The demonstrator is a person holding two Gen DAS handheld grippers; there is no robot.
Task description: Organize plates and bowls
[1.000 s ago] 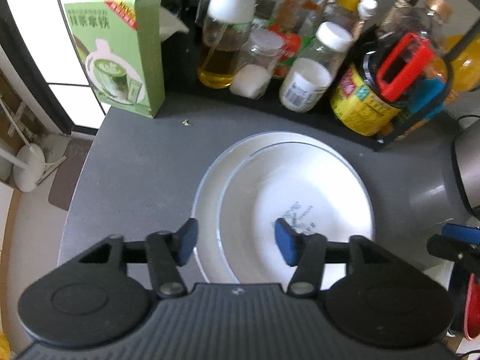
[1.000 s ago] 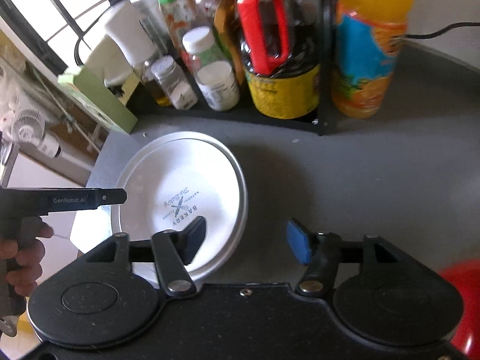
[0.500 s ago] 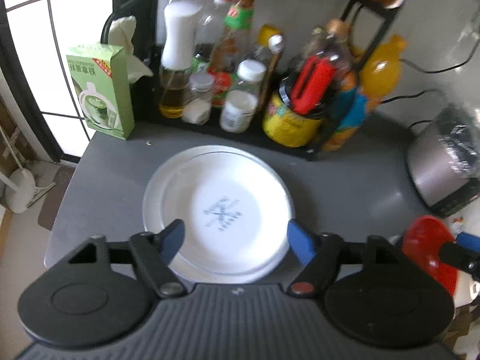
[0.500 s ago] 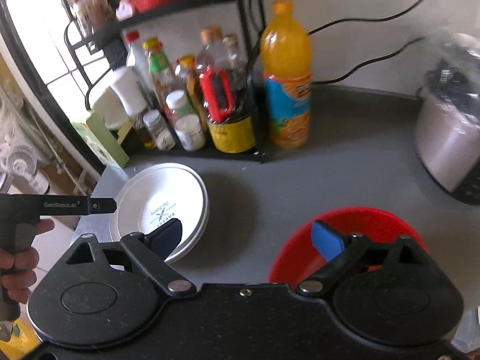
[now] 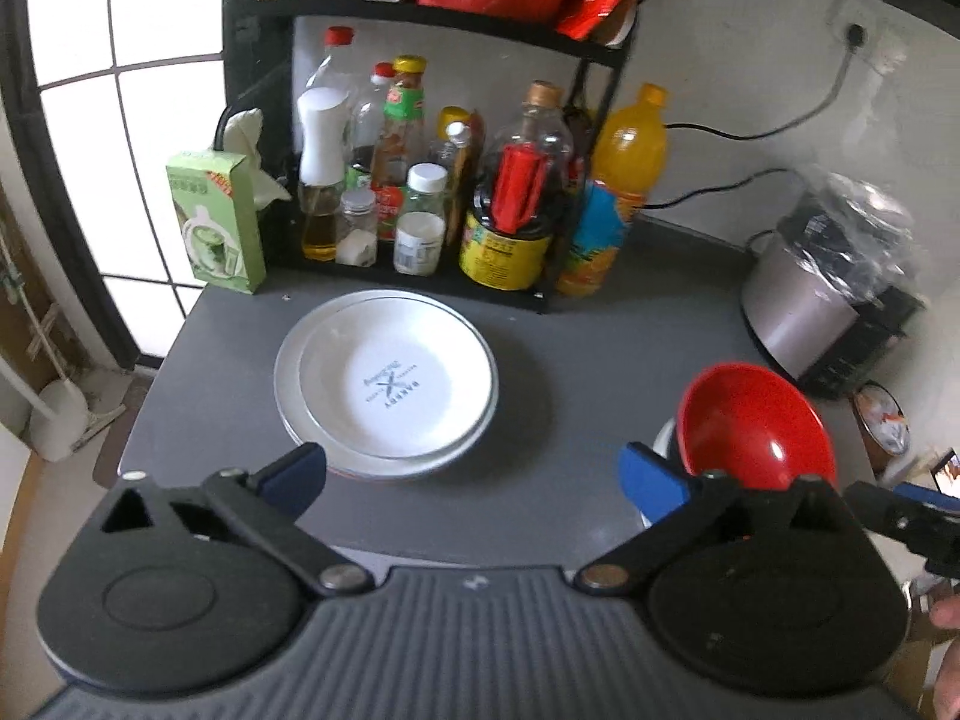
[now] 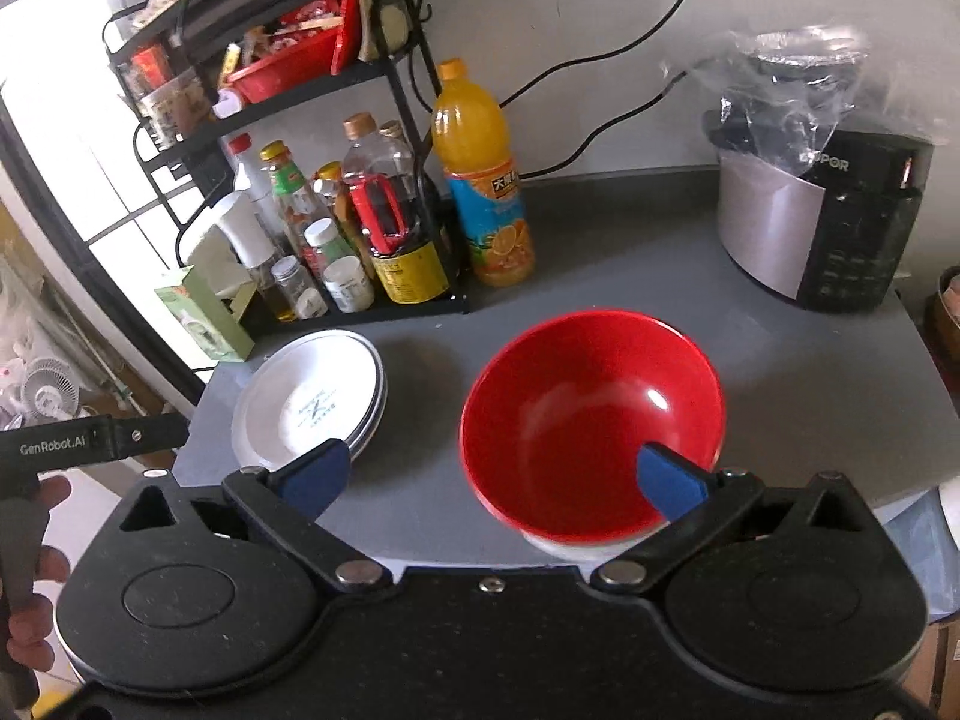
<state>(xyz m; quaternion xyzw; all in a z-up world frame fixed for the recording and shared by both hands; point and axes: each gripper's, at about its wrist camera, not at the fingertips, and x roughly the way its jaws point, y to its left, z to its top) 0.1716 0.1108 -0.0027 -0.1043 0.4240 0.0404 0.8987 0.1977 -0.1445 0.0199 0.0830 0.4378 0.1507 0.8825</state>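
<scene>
From the left wrist view, the left tool (image 5: 474,480) hangs over the near edge of the grey tabletop (image 5: 588,360) with its blue pads spread wide and nothing between them; its jaws have just been opening. Ahead of it a stack of white plates (image 5: 387,381) lies flat on the tabletop, the top one printed with a dark logo, sitting slightly off-centre on the one below. To the right a red bowl (image 5: 756,426) rests on something white near the tabletop's front edge, just behind the tool's right pad. A black rack (image 5: 432,0) of bottles stands at the back, with a green carton (image 5: 216,222) to its left, an orange juice bottle (image 5: 618,192) to its right and a cooker (image 5: 834,282) under clear plastic at far right. From the right wrist view, the right tool (image 6: 492,477) is likewise wide and empty, its jaws having just been opening; its right pad overlaps the red bowl (image 6: 591,414) in the picture, though I cannot tell whether they touch. The bowl sits upright on a white dish whose rim shows beneath it. The plates (image 6: 312,402) lie to the left, well apart from the bowl, and a hand (image 6: 36,570) grips the other tool's handle at the left edge
</scene>
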